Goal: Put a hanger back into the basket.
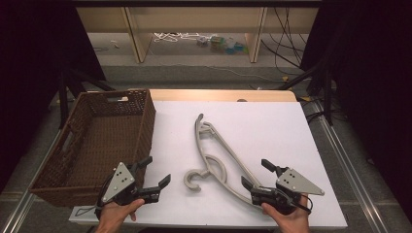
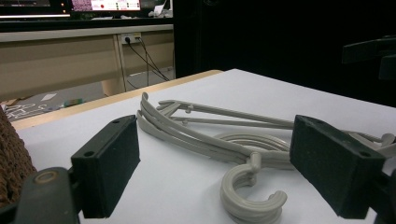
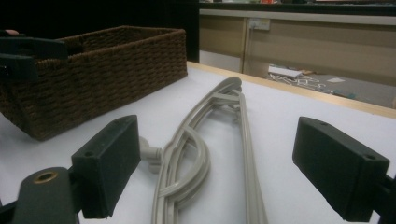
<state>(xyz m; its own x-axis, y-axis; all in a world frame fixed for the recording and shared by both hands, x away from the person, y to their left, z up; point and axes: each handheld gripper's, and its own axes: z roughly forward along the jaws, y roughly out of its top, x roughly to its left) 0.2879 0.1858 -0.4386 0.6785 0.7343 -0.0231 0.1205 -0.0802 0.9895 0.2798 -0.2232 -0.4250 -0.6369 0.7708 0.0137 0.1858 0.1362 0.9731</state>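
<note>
Because the grey hanger (image 1: 214, 155) lies flat mid-table, right of the wicker basket (image 1: 97, 141), the left gripper (image 1: 154, 175) and right gripper (image 1: 256, 173) flank its near end, jaws wide, empty, likely for a two-handed pickup.

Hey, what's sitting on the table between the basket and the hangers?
Nothing: in the high view, bare white table separates the basket from the hangers.
</note>
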